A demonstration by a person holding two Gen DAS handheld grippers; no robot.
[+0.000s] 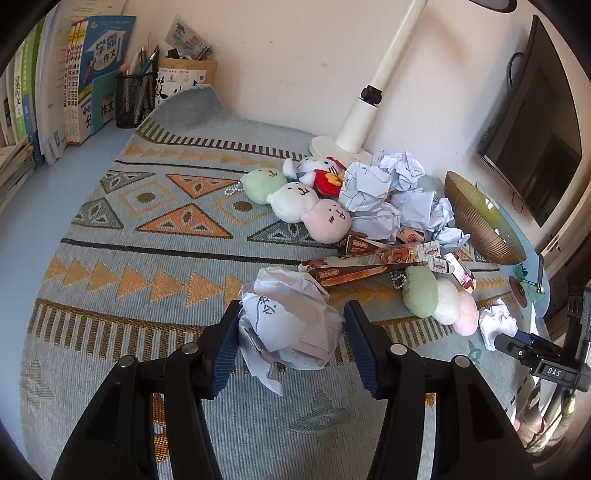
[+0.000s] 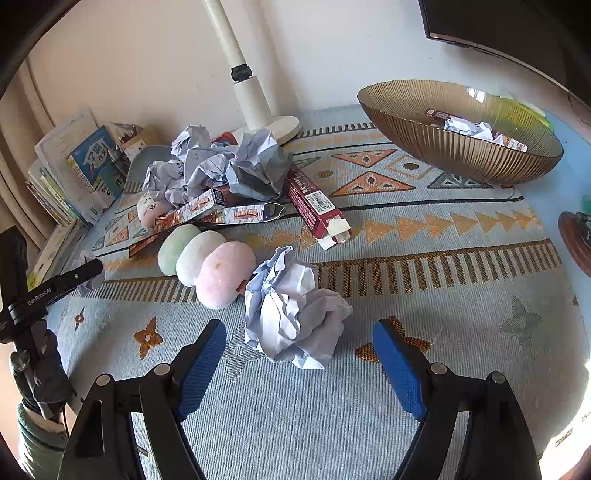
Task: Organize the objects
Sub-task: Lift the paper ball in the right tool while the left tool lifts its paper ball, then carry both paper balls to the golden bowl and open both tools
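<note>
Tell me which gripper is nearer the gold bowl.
Right. The right gripper is open beside a paper ball, the gold bowl ahead of it; the left gripper sits farther off.

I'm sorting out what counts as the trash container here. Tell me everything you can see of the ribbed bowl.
The ribbed bowl is wide, shallow and oval-looking, bronze-brown with fine vertical fluting on its outer wall and a sheen inside; it may be tinted glass or plastic. It sits upright on the patterned cloth near the wall, below the dark screen. Inside lie crumpled paper and at least one dark red carton. Neither gripper touches it.
</note>
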